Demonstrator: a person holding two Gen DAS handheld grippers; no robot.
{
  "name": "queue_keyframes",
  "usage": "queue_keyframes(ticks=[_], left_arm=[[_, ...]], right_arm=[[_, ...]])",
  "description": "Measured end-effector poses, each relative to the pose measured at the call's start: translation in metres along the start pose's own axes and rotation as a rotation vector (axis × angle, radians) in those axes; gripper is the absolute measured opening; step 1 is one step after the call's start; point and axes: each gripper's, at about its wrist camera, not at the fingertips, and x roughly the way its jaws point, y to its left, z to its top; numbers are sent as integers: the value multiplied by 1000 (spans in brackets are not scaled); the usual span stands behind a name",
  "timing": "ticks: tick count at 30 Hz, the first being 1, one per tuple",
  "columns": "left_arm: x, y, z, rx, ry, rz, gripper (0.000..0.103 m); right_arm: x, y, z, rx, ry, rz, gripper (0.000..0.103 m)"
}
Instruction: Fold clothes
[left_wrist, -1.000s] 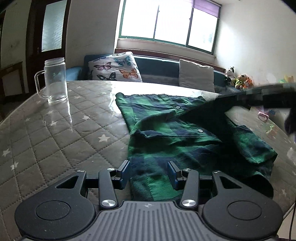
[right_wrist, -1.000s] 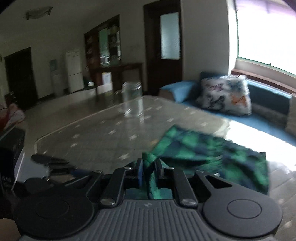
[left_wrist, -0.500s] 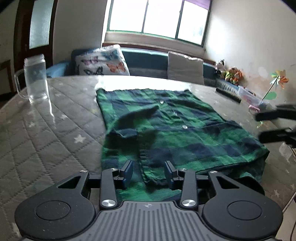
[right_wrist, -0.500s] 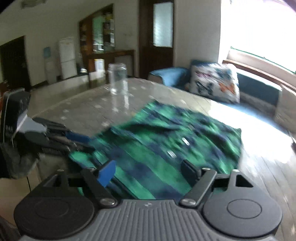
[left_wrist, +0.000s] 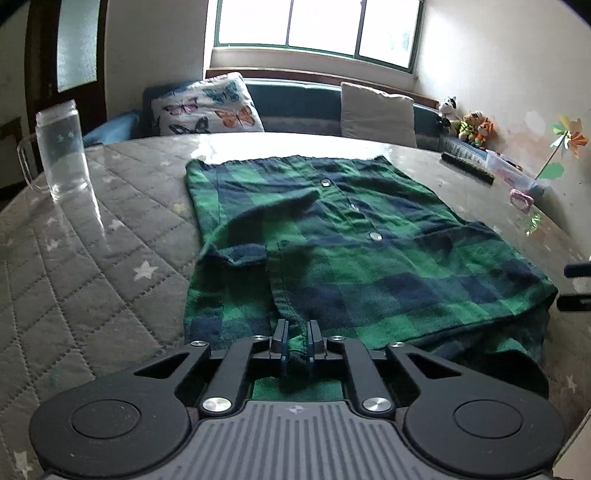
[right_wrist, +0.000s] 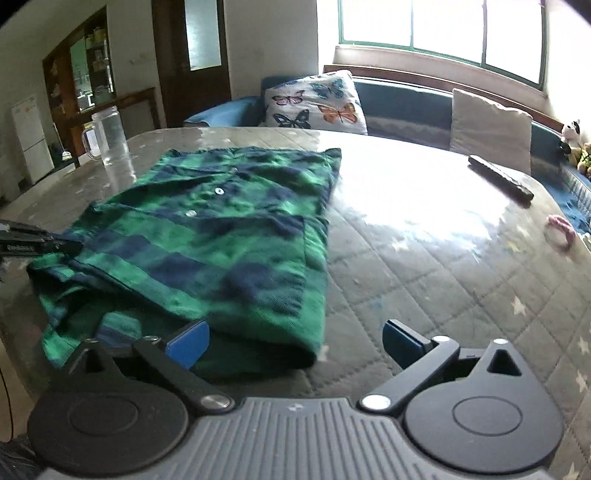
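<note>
Our left gripper (left_wrist: 295, 341) had just been closing and pinched the near hem of the plaid shirt (left_wrist: 343, 251); our right gripper (right_wrist: 291, 341) had just been opening, spread wide with nothing between its fingers. The shirt lay flat on the quilted table cover (left_wrist: 92, 258), soft, light and limp, probably best taken at corners. A glass mug (left_wrist: 61, 147) stood beside it, a sofa (right_wrist: 399, 99) beyond.

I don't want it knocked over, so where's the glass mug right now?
The glass mug stands upright at the table's far left in the left wrist view, left of the green plaid shirt and apart from it.
</note>
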Motion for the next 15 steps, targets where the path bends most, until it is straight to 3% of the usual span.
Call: queue_keyframes(ticks=[12,15], left_arm=[[-54,0,37,-41,-182,-7,10],[-56,2,39,-43,-185,-2,10]], right_arm=[[9,-13,-11,9,-6,-95,103],[12,-17,-15,32,-1,-118,103]])
